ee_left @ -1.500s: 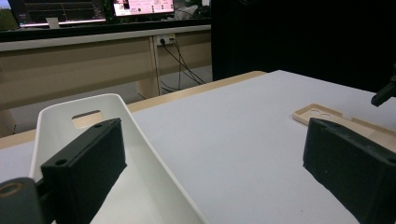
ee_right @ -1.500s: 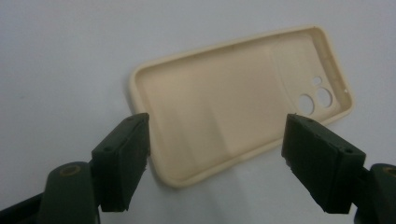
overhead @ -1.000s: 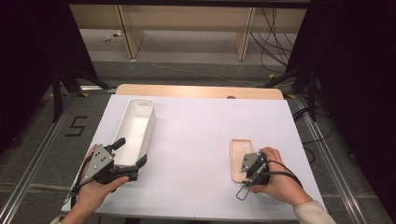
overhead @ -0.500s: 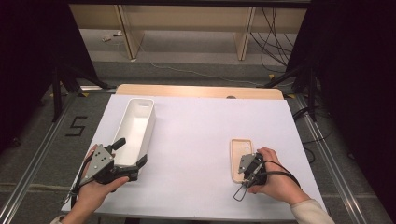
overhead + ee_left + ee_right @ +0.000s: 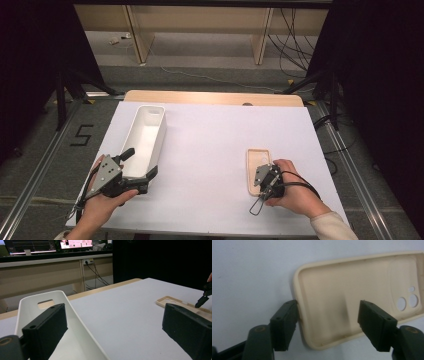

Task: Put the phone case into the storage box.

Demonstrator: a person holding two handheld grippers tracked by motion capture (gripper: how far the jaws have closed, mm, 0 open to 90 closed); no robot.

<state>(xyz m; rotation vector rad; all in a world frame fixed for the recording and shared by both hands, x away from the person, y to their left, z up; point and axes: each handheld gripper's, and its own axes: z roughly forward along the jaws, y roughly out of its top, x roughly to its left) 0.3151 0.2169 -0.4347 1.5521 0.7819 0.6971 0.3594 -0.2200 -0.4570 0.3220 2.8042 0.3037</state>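
A beige phone case lies flat and open side up on the right part of the white table, near the person's edge. In the right gripper view the case shows 3 camera holes at its far end. The right gripper stands over the near end of the case with its 2 black jaws apart: one jaw sits just outside the case's side wall, touching or nearly touching it, the other hangs above the hollow inside. In the high view this gripper is held in the person's right hand, low over the case's near end.

Well apart, on the left part of the table, a long white plastic bin lies with its length running near to far, a handle slot in its far wall. The left gripper, in the left hand, is at the bin's near end, its jaws wide apart; in the left gripper view one jaw is inside the bin and the other outside, above bare table
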